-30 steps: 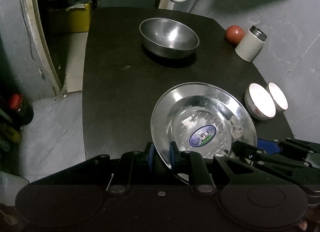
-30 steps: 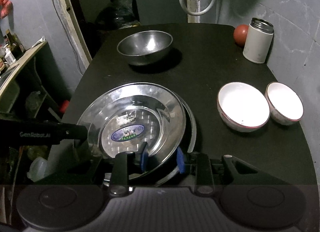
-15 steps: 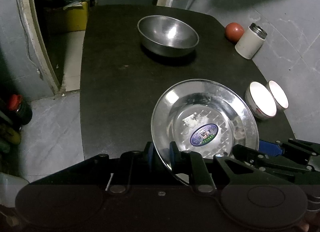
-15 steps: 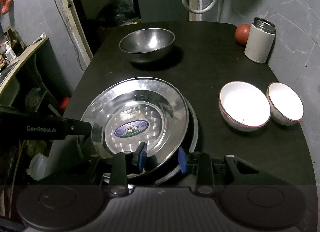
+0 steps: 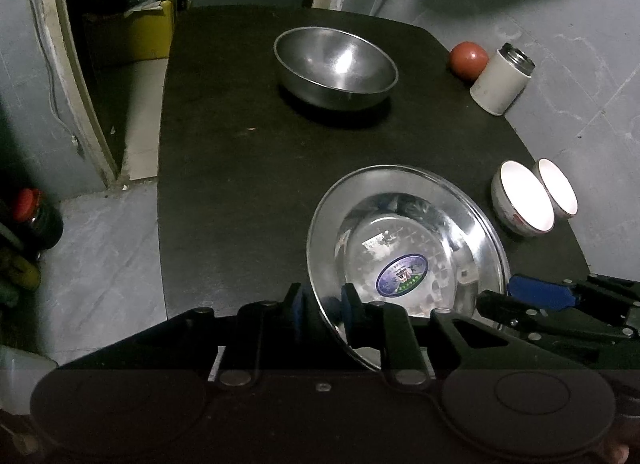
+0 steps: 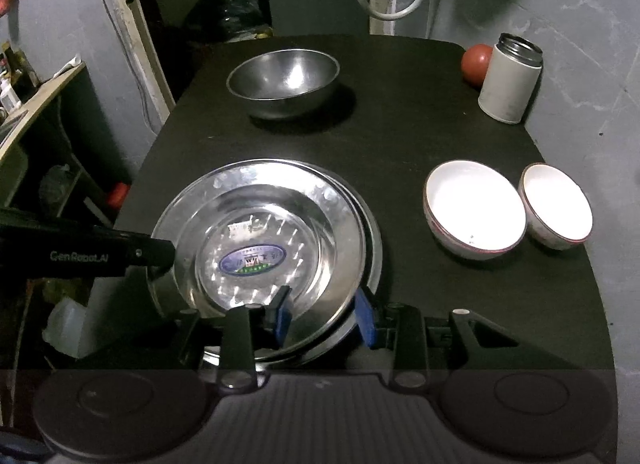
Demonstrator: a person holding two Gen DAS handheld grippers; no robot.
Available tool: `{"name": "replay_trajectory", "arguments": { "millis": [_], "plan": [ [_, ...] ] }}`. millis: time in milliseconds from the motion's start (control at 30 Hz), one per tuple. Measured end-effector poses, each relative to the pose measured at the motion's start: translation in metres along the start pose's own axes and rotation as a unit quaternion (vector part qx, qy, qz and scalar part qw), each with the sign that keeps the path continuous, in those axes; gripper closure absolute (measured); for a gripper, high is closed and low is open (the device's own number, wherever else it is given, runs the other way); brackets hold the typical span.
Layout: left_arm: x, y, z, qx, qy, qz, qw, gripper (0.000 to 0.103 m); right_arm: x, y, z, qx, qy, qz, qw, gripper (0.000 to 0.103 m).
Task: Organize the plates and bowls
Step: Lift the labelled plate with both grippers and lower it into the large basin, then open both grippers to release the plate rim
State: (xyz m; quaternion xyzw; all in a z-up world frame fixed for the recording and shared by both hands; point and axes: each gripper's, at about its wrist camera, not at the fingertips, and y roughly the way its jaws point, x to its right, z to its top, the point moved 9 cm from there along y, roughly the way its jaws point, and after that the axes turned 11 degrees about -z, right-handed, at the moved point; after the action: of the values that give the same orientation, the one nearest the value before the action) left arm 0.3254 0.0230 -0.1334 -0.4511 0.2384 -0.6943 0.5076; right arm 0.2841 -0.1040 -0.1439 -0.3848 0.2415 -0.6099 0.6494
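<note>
Dark matte table [image 6: 420, 151] against grey walls, dim room with a doorway at left. Steel plate [image 6: 256, 215] at near edge, tilted over a second plate [image 6: 374, 248] mostly hidden beneath. Left gripper [image 5: 322, 306] clamped on steel plate's rim; right gripper [image 6: 322, 316] spread around both rims. Oval blue sticker [image 6: 253, 260] unreadable; "GenRobot.AI" on left gripper. Steel bowl [image 6: 284, 81] far; two white bowls [image 6: 476, 209] right

The dark bench [image 6: 440, 135] carries a steel bowl [image 6: 283, 81] at the far side. At the far right a white can [image 6: 510, 81] stands with a red ball [image 6: 475, 59] behind it. Two white bowls [image 6: 474, 209] [image 6: 556, 211] sit side by side at the right edge. Stacked steel plates [image 6: 372, 232] lie near the front.
</note>
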Motion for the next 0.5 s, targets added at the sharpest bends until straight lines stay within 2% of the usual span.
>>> {"name": "replay_trajectory", "arguments": {
  "millis": [200, 367, 400, 433, 467, 500],
  "plan": [
    [-0.003, -0.002, 0.001, 0.004, -0.002, 0.002, 1.0, 0.079, 0.001, 0.001, 0.0, 0.0, 0.0, -0.005, 1.0, 0.06],
    [-0.016, -0.011, 0.008, 0.021, -0.016, 0.011, 0.9996, 0.055, 0.007, 0.0, 0.001, 0.004, 0.013, -0.011, 1.0, 0.045],
    [-0.02, -0.013, 0.011, 0.029, -0.022, 0.013, 0.9993, 0.044, 0.008, -0.001, 0.003, 0.007, 0.018, -0.011, 1.0, 0.042],
    [-0.024, -0.016, 0.014, 0.038, -0.027, 0.016, 0.9988, 0.035, 0.009, -0.001, 0.004, 0.011, 0.024, -0.01, 1.0, 0.035],
    [-0.029, -0.02, 0.019, 0.049, -0.032, 0.022, 0.9981, 0.032, 0.011, -0.002, 0.006, 0.016, 0.03, -0.009, 0.999, 0.026],
    [-0.034, -0.022, 0.024, 0.058, -0.036, 0.026, 0.9973, 0.025, 0.012, -0.002, 0.009, 0.022, 0.036, -0.008, 0.999, 0.022]
  ]
}}
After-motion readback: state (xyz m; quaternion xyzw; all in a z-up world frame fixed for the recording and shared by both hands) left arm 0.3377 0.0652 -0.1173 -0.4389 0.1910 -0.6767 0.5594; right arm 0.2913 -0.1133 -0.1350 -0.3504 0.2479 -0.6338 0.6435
